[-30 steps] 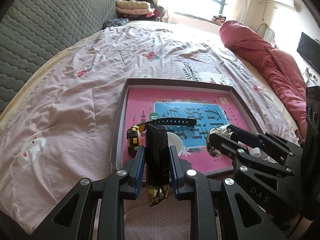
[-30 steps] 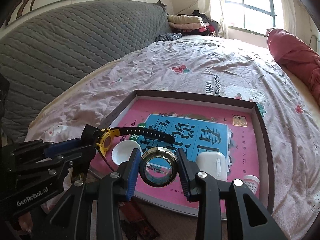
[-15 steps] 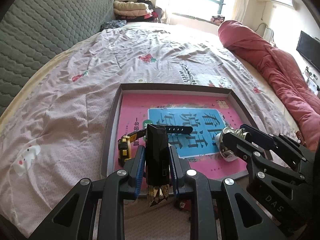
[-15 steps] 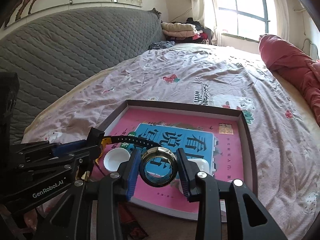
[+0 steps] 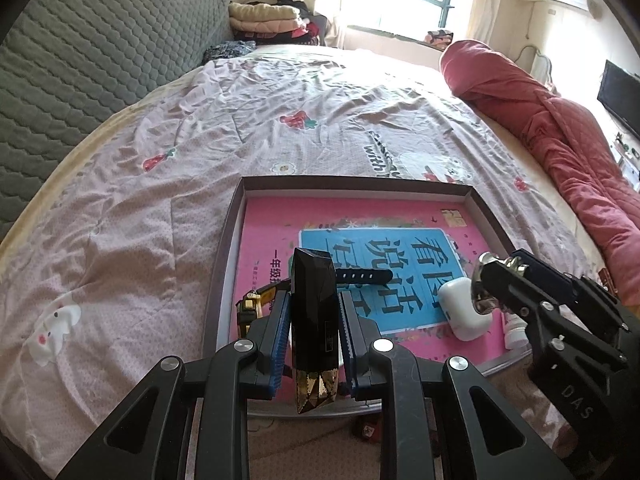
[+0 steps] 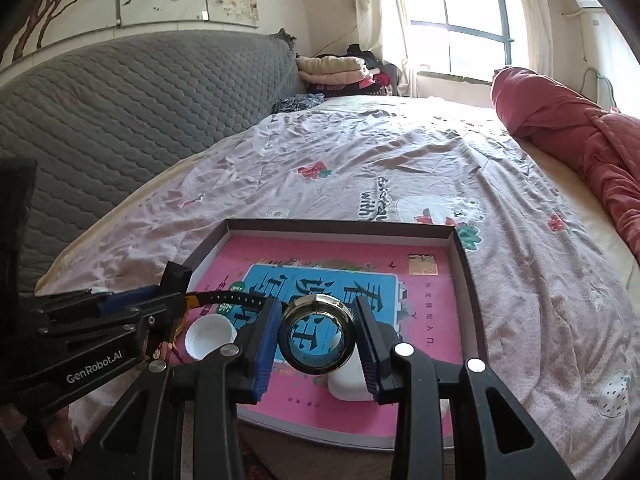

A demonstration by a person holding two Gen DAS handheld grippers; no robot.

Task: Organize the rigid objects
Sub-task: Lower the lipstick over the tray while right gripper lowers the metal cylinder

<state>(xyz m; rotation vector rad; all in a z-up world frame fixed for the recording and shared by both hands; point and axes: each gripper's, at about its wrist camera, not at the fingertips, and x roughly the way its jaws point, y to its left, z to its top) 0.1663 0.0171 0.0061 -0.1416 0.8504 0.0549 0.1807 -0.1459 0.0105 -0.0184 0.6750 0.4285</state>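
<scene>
Black and gold, the tall box [image 5: 313, 322] was pinched by the left gripper [image 5: 313, 336] above the tray [image 5: 224, 280]. Only the right view showed the round ring [image 6: 317, 334] squeezed in the right gripper [image 6: 318, 338].

Trays [image 5: 224, 276]: one
Watches [image 5: 362, 276]: one
Earbud cases [image 5: 464, 308]: one
White caps [image 6: 209, 336]: one
Black-and-gold lighters [image 5: 314, 328]: one
Metal rings [image 6: 317, 334]: one
Small bottles [image 5: 516, 330]: one
</scene>
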